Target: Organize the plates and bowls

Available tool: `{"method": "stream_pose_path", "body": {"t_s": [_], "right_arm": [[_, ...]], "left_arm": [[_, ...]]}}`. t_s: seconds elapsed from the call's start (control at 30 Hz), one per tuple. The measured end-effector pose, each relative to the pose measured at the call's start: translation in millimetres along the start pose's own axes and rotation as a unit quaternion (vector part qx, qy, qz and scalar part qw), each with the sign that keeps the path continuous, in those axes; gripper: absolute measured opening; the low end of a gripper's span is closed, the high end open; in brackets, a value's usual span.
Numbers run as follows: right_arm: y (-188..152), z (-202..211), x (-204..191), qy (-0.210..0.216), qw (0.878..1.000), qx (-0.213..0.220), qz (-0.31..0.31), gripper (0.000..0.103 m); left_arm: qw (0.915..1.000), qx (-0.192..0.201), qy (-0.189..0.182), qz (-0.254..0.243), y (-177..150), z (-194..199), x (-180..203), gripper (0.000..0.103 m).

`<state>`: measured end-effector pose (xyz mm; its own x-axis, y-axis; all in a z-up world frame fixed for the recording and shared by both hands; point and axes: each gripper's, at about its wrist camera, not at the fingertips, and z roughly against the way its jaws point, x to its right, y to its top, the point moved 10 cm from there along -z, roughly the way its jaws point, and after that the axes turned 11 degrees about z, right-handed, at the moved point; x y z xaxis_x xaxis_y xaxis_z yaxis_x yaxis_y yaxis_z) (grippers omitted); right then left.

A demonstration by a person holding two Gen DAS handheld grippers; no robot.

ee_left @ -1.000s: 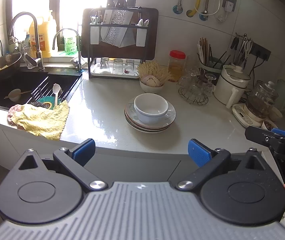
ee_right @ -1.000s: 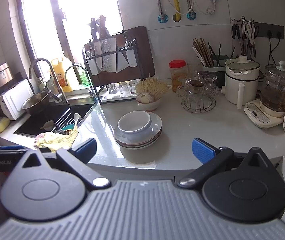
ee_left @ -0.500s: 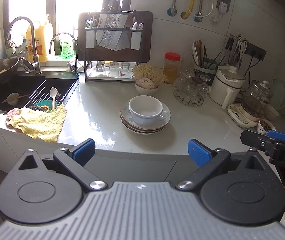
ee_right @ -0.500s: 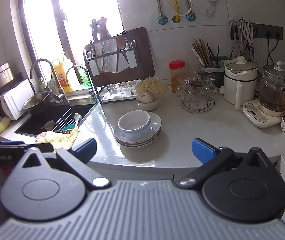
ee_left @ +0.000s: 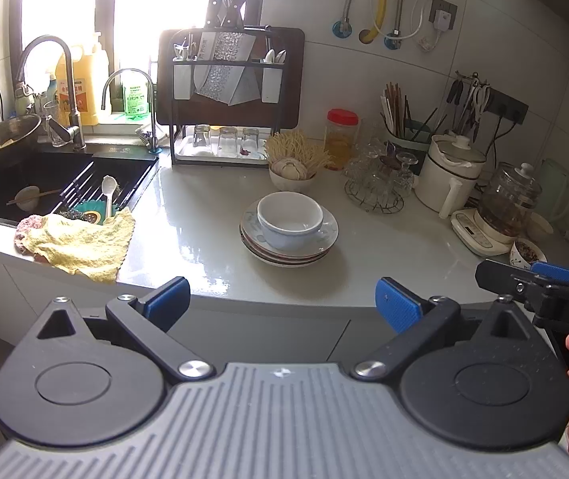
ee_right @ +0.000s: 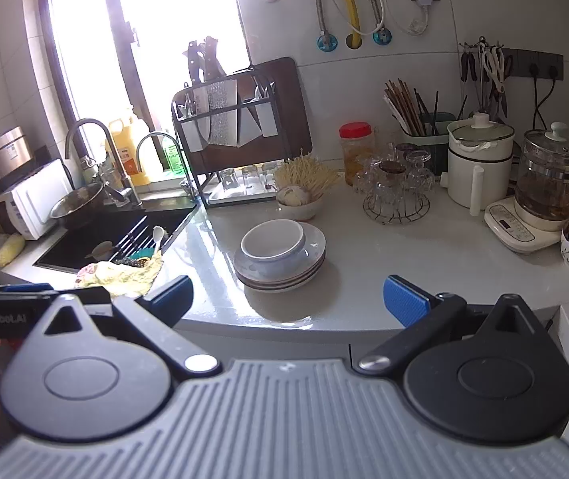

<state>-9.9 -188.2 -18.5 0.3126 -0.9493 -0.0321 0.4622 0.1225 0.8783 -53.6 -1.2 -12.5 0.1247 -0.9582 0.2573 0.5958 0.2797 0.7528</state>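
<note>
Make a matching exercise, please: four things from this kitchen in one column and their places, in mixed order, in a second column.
Things:
1. white bowl
2. yellow cloth
3. white spoon
4. chopsticks

Places:
A. on the rack over the sink
B. in the holder by the wall
C. on the stack of plates
D. on the counter edge beside the sink

Pairs: 1-C, 2-D, 3-A, 4-B

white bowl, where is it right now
The white bowl sits on the plate stack mid-counter in both views, in front of the garlic bowl.
</note>
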Motion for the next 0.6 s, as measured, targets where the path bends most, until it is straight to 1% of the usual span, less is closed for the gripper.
{"method": "stream_pose_path", "body": {"t_s": [0.33, 0.6], "right_arm": [[1.6, 2.4, -1.3, 0.001, 1.000, 0.002, -0.002, 0.103], [-4.9, 7.5, -0.1, 0.002, 1.000, 0.001, -0.001, 0.103]], "left_arm": [[1.0000, 0.005, 0.000, -0.002, 0.9, 5.8, 0.2, 0.101], [1.0000, 0.003, 0.000, -0.007, -6.3, 9.4, 2.0, 0.101]]}}
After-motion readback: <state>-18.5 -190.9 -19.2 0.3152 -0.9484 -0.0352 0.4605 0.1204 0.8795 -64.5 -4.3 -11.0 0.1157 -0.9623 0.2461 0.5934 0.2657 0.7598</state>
